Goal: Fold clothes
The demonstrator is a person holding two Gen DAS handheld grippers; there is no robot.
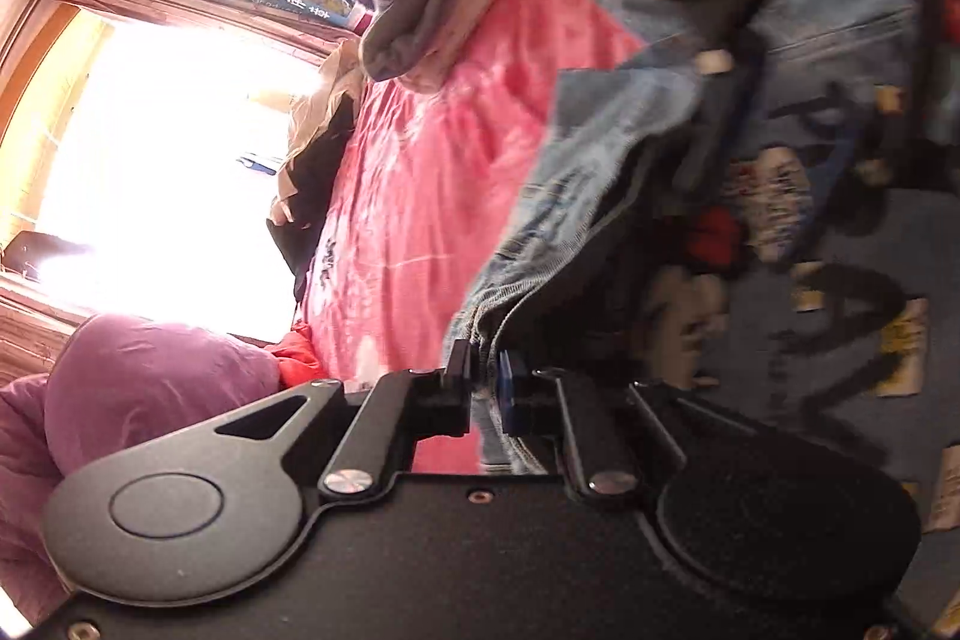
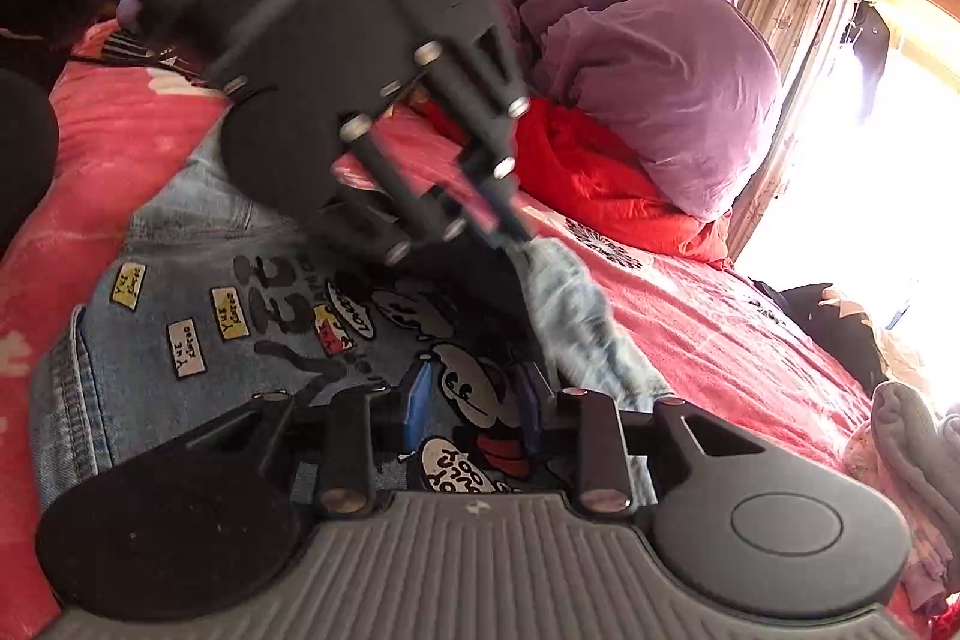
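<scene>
the light blue denim jacket with cartoon patches [image 2: 252, 316] lies spread on the pink patterned bedsheet [image 2: 720, 328], patched back panel up. one edge or sleeve of it is raised off the panel. the left gripper [image 1: 485, 370] is clamped on that raised denim, above the panel. the right gripper [image 2: 474, 400] hangs just over the panel's cartoon print, jaws partly apart, nothing between them. judgement: the fold turns on the left hand; the raised denim must travel across the panel toward the right gripper's side. the purple duvet [image 2: 660, 58] is heaped well beyond the jacket.
</scene>
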